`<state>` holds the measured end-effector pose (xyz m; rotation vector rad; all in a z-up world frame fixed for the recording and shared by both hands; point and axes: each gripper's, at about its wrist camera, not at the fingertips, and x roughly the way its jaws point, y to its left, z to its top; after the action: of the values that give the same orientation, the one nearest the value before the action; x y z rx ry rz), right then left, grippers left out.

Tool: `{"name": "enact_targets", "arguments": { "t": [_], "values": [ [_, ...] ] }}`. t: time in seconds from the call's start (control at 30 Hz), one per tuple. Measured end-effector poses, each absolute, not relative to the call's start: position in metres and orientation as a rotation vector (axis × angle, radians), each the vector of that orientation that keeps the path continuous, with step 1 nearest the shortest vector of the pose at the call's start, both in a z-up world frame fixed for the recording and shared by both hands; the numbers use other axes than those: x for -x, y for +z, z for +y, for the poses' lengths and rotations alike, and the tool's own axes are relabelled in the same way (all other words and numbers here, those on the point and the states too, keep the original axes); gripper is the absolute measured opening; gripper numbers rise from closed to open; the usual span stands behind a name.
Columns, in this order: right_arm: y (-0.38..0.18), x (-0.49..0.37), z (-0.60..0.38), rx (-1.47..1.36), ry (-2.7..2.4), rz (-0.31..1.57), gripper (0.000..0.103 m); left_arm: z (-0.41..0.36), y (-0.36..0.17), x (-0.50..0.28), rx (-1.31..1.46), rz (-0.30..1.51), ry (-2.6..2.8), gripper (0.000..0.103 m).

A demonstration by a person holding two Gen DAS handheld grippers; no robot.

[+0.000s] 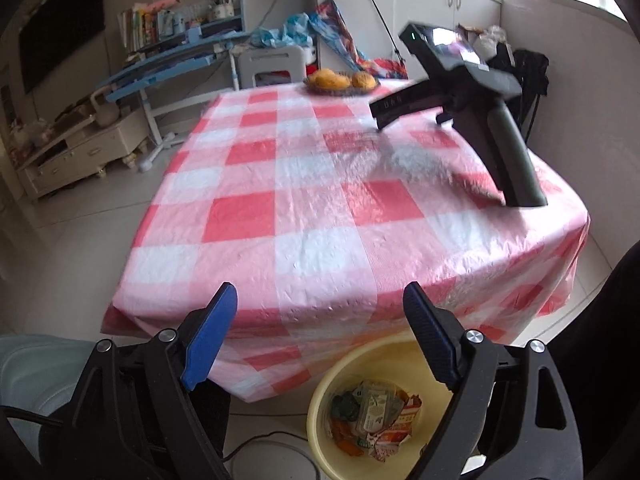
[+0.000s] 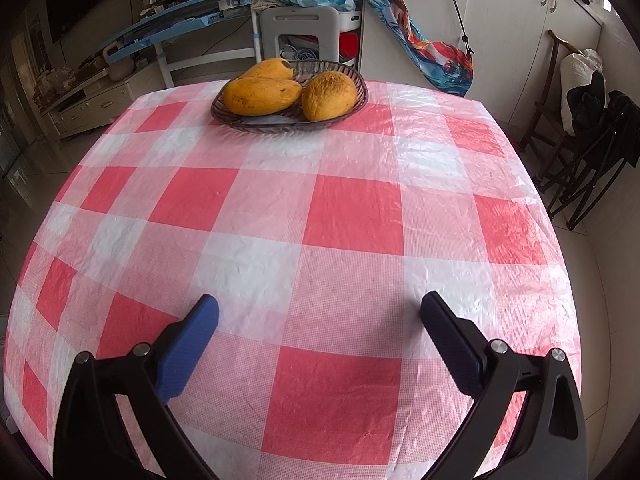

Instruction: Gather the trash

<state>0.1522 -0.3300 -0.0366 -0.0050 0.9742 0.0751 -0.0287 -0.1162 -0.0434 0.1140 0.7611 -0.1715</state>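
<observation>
My left gripper (image 1: pixel 320 294) is open, its blue pads (image 1: pixel 208 336) empty, over the near edge of the red and white checked tablecloth (image 1: pixel 280 184). Below it on the floor stands a yellow basin (image 1: pixel 318 404) holding crumpled wrappers and packets (image 1: pixel 372 416). My right gripper (image 2: pixel 320 302) is open too and hovers above the tablecloth (image 2: pixel 352 216) with nothing between its pads. In the left wrist view its black handle (image 1: pixel 508 152) shows over the table's right side. I see no loose trash on the cloth.
A dark wicker basket (image 2: pixel 356 76) with mangoes (image 2: pixel 260 94) sits at the table's far edge. Behind it are a white stool (image 2: pixel 300 28), a blue desk (image 1: pixel 172 60) and white cupboards (image 1: pixel 440 4). A folding chair (image 2: pixel 584 156) with dark clothes stands to the right.
</observation>
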Motion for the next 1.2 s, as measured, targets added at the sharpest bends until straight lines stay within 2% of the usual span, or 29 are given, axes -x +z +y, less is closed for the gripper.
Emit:
{"name": "enact_targets", "arguments": {
  "t": [0.57,1.0,1.2],
  "values": [
    [-0.037,-0.153,-0.33,0.005,0.075,0.974,0.096,-0.083,-0.052,0.011,0.045,0.796,-0.091,0.082],
    [-0.037,-0.152,-0.33,0.005,0.075,0.974,0.096,-0.093,-0.046,0.017,-0.015,0.775,-0.082,0.082],
    [-0.037,-0.153,-0.33,0.005,0.075,0.973,0.096,-0.093,-0.047,0.019,-0.015,0.786,-0.071,0.086]
  ]
}}
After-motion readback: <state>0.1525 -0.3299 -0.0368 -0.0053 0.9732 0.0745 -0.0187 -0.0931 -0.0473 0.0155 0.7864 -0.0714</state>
